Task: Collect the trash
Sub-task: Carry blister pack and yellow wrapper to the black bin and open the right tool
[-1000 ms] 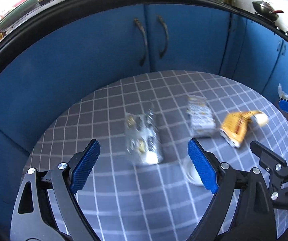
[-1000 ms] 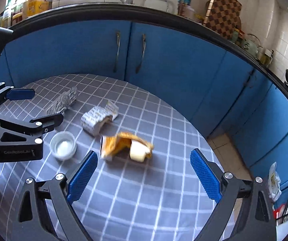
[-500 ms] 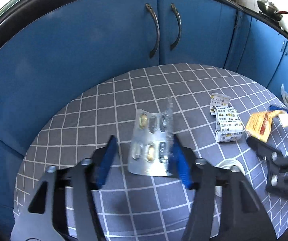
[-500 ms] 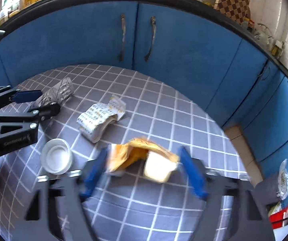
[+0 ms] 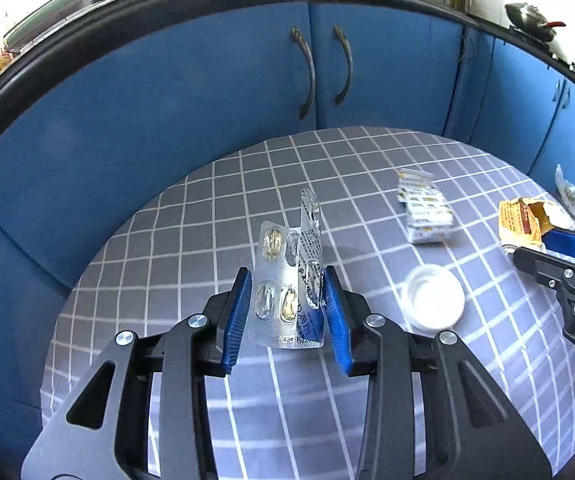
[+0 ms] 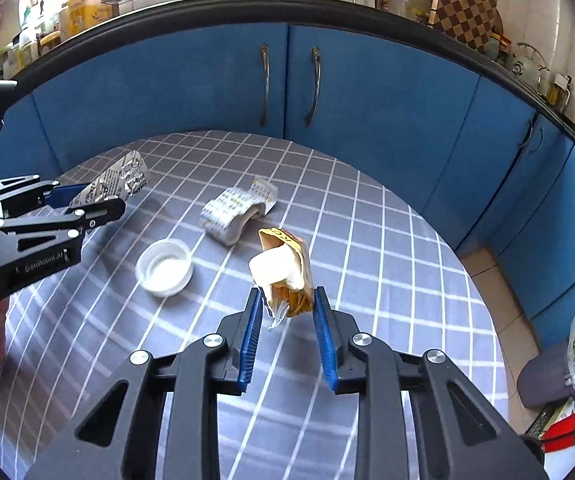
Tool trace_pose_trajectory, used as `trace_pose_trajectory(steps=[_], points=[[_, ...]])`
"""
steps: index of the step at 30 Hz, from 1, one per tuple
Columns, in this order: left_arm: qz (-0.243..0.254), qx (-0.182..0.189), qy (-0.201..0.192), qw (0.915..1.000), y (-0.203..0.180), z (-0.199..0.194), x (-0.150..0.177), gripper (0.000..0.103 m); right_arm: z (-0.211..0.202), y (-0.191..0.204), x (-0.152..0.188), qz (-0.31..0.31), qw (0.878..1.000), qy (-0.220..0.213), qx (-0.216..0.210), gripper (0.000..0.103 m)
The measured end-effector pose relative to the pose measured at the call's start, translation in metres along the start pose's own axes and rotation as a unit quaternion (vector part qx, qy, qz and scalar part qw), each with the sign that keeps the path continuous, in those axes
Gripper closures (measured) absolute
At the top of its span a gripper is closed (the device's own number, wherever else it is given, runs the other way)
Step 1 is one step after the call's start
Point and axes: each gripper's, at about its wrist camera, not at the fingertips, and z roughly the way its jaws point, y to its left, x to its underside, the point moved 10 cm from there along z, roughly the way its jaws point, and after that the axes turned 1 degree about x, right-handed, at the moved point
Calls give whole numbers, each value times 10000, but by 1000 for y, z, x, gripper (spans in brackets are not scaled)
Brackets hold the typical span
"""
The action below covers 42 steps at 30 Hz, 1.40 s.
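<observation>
The left gripper (image 5: 287, 312) is closing, its blue pads pinching a silver blister pack (image 5: 287, 280) above the checked table (image 5: 207, 208). The right gripper (image 6: 287, 332) is closing on a yellow wrapper (image 6: 287, 272), apparently lifted. At ten o'clock from it lies a white lid (image 6: 164, 267).

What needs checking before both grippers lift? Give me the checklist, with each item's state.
1. Blister pack between the left gripper pads, jaws closing: ok.
2. Yellow wrapper between the right gripper pads, jaws closing: ok.
3. Both grips firm enough to lift: cannot tell.
4. White lid clear of both grippers: ok.
5. Crumpled printed packet collected: not ok, it lies on the table.
6. Trash bin in view: not ok.
</observation>
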Motion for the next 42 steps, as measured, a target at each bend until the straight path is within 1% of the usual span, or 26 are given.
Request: trace_pose_trajectory(steps=[4, 10, 17, 21, 30, 35, 42], points=[[81, 63, -36, 9999, -9, -22, 8, 65, -19, 3, 14, 2, 10000, 25, 26, 77], [374, 102, -109, 9992, -31, -58, 29, 65, -47, 8, 39, -141, 9997, 92, 176, 77], [728, 137, -154, 9971, -59, -87, 43, 65, -78, 7, 67, -335, 9987, 130, 370, 77], [931, 171, -200, 9953, -77, -100, 49, 65, -96, 1, 79, -327, 9983, 105, 469, 77], [1399, 329, -294, 9892, -133, -124, 58, 65, -130, -26, 113, -336, 9958, 137, 836, 77], [1666, 395, -306, 9848, -163, -127, 60, 65, -143, -47, 129, -312, 9940, 159, 1041, 77], [1991, 523, -309, 9781, -208, -128, 60, 65, -161, -82, 150, -64, 9920, 162, 1253, 77]])
